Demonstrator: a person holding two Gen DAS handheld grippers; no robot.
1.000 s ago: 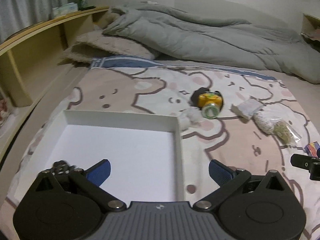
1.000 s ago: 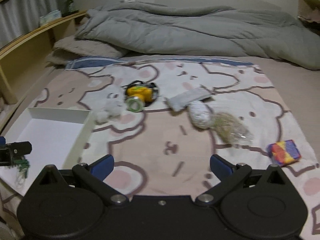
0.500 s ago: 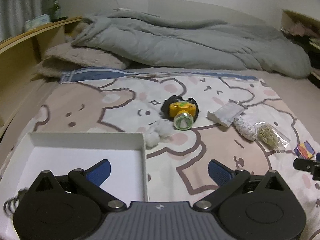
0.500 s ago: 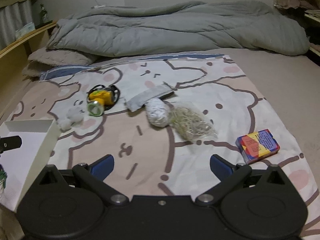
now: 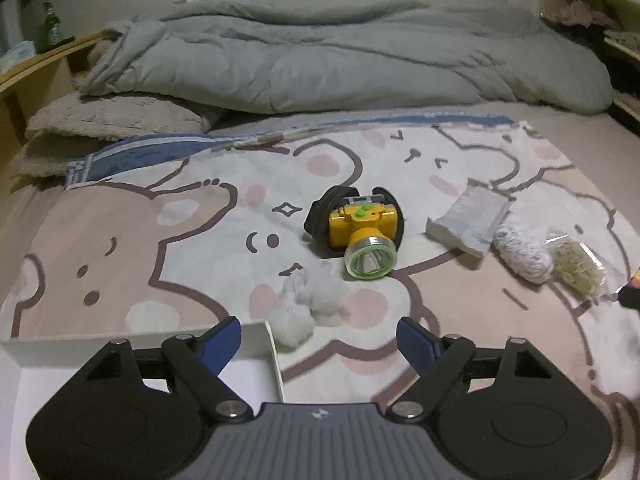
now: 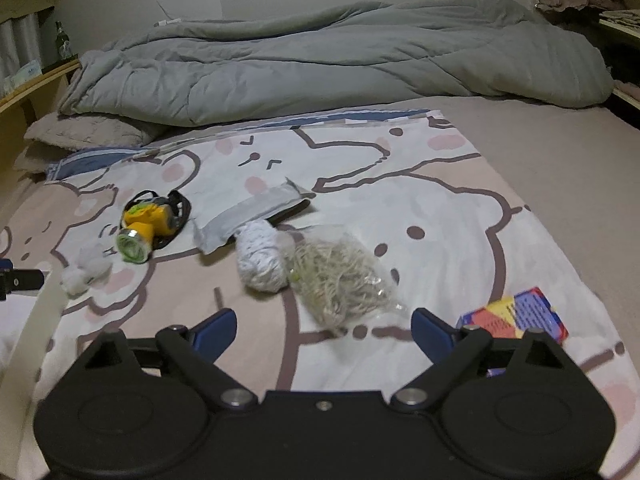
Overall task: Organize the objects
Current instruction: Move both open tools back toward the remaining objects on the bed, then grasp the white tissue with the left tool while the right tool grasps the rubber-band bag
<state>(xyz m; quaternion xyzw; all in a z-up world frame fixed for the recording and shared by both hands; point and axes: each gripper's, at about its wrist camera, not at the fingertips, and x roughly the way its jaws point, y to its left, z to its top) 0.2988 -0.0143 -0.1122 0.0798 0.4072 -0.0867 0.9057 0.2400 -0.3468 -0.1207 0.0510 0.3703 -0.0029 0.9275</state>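
Note:
On the bear-print sheet lie a yellow headlamp (image 5: 362, 232) (image 6: 146, 222), a white cotton wad (image 5: 312, 304) (image 6: 86, 270), a flat grey packet (image 5: 468, 218) (image 6: 244, 216), a white string roll (image 5: 520, 256) (image 6: 260, 258), a bag of rubber bands (image 5: 576, 266) (image 6: 340, 280) and a colourful small box (image 6: 516, 316). A white tray (image 5: 256, 340) (image 6: 44, 304) sits at the lower left. My left gripper (image 5: 320, 340) is open and empty over the tray's right corner, near the cotton wad. My right gripper (image 6: 324, 330) is open and empty, just short of the rubber band bag.
A rumpled grey duvet (image 5: 340, 60) (image 6: 340, 52) and a fuzzy pillow (image 5: 112, 118) fill the back of the bed. A wooden shelf (image 5: 36, 68) with a bottle runs along the left. The other gripper's tip shows at each view's edge.
My left gripper has swung right and forward, off the tray's inside toward the cotton wad and headlamp. My right gripper has moved right and closer to the rubber band bag.

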